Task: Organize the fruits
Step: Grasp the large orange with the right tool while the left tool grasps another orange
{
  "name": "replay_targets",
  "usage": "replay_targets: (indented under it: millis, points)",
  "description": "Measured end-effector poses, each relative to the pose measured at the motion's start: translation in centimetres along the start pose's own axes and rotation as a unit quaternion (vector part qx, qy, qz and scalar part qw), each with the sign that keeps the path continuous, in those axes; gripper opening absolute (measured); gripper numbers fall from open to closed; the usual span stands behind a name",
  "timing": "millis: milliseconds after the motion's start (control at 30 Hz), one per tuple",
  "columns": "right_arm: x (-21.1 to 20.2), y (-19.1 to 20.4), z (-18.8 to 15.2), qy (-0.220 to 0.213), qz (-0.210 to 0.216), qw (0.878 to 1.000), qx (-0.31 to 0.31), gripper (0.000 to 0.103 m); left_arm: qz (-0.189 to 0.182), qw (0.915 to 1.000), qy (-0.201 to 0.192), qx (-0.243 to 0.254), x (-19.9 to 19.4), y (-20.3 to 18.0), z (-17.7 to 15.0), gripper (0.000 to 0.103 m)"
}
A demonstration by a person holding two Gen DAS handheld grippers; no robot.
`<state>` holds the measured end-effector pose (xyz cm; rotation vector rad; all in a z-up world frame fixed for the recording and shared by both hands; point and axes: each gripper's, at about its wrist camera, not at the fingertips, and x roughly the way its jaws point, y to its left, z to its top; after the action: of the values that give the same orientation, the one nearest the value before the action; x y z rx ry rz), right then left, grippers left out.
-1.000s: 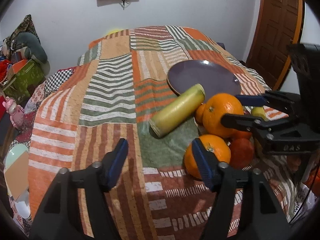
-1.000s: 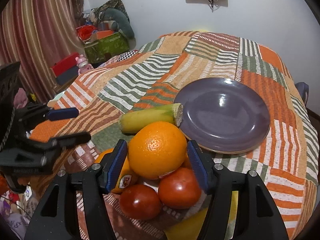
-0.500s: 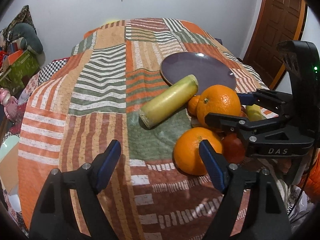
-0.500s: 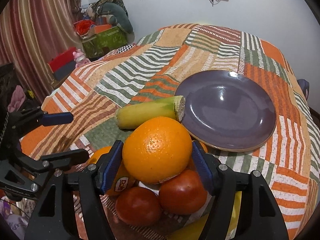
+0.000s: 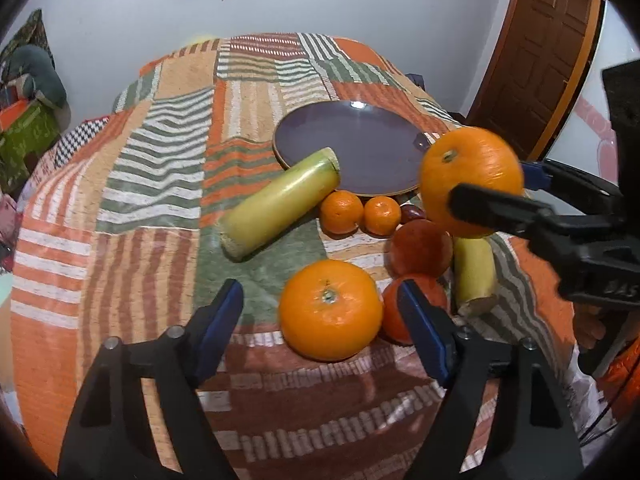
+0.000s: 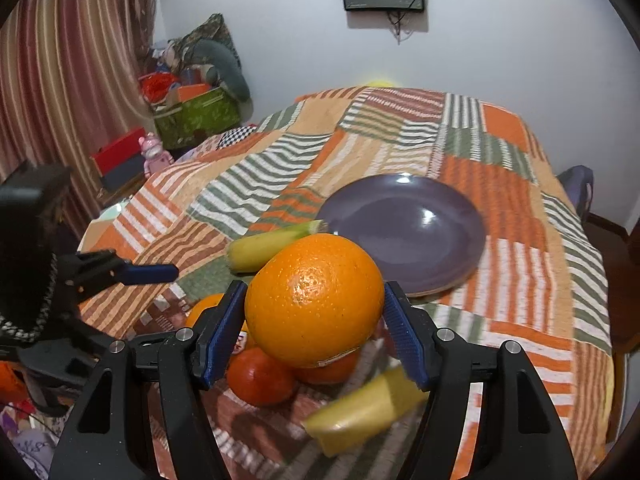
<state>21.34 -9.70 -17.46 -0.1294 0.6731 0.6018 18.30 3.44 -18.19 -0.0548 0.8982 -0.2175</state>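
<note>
In the left wrist view, the left gripper [image 5: 320,332] has its fingers wide apart, holding nothing. A big orange [image 5: 330,310] sits on the patchwork cloth [image 5: 160,168] between them. Two small oranges [image 5: 341,211] lie beside a long yellow-green stalk [image 5: 280,202]. The purple plate [image 5: 360,148] is behind.

In the right wrist view, the right gripper [image 6: 316,330] squeezes another big orange [image 6: 314,300] up off the cloth. A tomato [image 6: 260,376] lies below it. The purple plate [image 6: 404,232] is just ahead.
</note>
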Motion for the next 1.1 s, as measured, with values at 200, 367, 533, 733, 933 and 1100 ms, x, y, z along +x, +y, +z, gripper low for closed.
replay_targets:
  millis: [200, 367, 533, 733, 933, 1100]
  points:
    - [-1.0, -0.8, -0.2, -0.012, -0.005, 1.0, 0.008, 0.065, 0.022, 0.9997, 0.011, -0.004, 1.6, -0.6, 0.0, 0.075]
    - [-1.2, -0.9, -0.4, -0.021, 0.001, 1.0, 0.01, 0.065, 0.037, 0.9992, 0.012, -0.007, 2.7, -0.7, -0.1, 0.075]
    - [-1.1, -1.2, -0.5, -0.02, 0.009, 1.0, 0.016, 0.065, 0.034, 0.9992, 0.014, -0.013, 3.2, -0.4, 0.1, 0.075]
    - [-1.0, -1.8, -1.0, -0.015, 0.002, 0.999, 0.03, 0.065, 0.014, 0.9995, 0.023, -0.017, 3.8, -0.2, 0.4, 0.065]
    - [-1.3, -2.1, -1.2, -0.014, -0.005, 0.999, 0.03, 0.065, 0.022, 0.9996, 0.016, 0.0, 2.8, -0.6, 0.1, 0.064]
    - [-1.6, -2.4, -1.0, -0.02, -0.011, 0.999, 0.036, 0.065, 0.025, 0.9997, -0.003, -0.005, 1.5, -0.2, 1.0, 0.062]
